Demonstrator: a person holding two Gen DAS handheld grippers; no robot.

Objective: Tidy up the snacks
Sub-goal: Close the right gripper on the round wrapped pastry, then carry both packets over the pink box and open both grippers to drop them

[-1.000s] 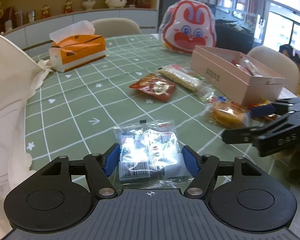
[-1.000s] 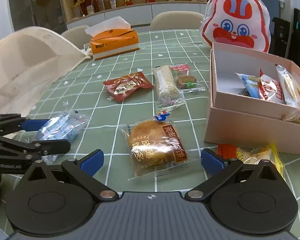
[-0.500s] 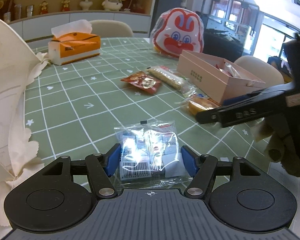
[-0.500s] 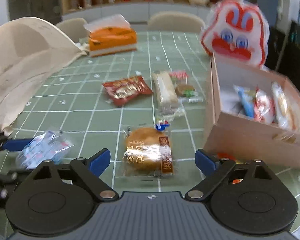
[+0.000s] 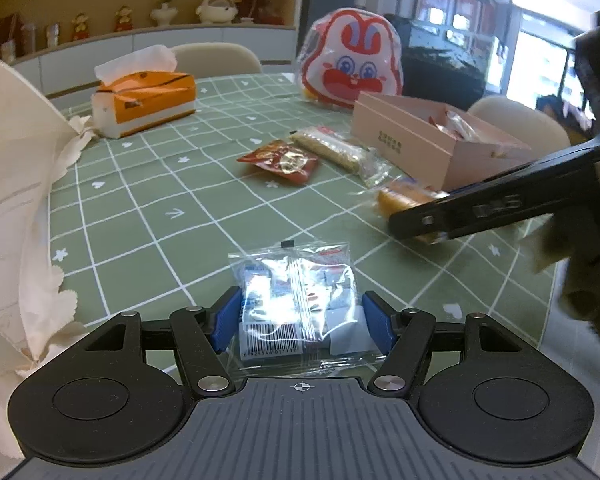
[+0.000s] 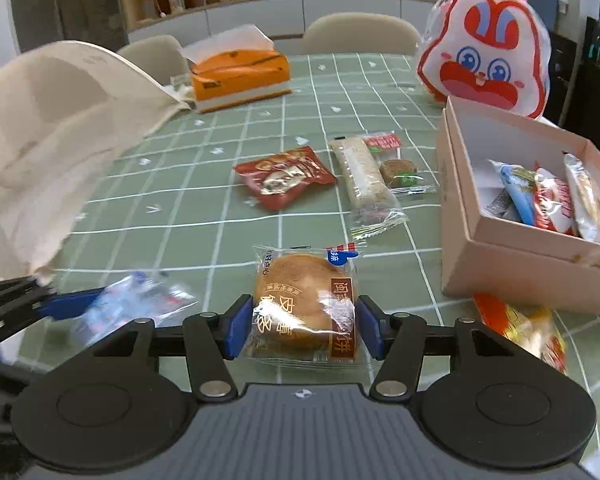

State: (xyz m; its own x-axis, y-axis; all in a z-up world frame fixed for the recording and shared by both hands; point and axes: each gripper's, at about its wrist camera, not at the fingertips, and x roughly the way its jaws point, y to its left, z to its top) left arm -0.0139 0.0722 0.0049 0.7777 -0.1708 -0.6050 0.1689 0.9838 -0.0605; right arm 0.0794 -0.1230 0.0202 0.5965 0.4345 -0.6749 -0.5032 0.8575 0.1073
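Right gripper [image 6: 303,327] has just been closing, and its blue pads now sit against both sides of the wrapped round pastry [image 6: 305,305]; a second ago the jaws stood wide with the pastry lying loose on the desk [image 6: 188,200] between them. I judge the pick is made and the carry to the pink box [image 6: 512,252], close on the right, comes next. The pastry's wrapper runs lengthwise away from the gripper, its crimped far end pointing toward the middle of the desk, with the printed brown strip along its right edge.

Left gripper [image 5: 302,322] holds a clear packet of small sweets [image 5: 296,304], pads on its two long sides, as it did a second ago; the barcode end lies nearest the camera and the long axis points away across the desk.

Farther out lie a red snack packet [image 6: 286,176], a long pale bar [image 6: 362,176] and a small brown cake [image 6: 398,171], all unsorted. An orange-yellow packet [image 6: 520,328] lies just in front of the box. An orange tissue box [image 6: 240,74] and a rabbit-face bag [image 6: 486,52] stand at the far side.
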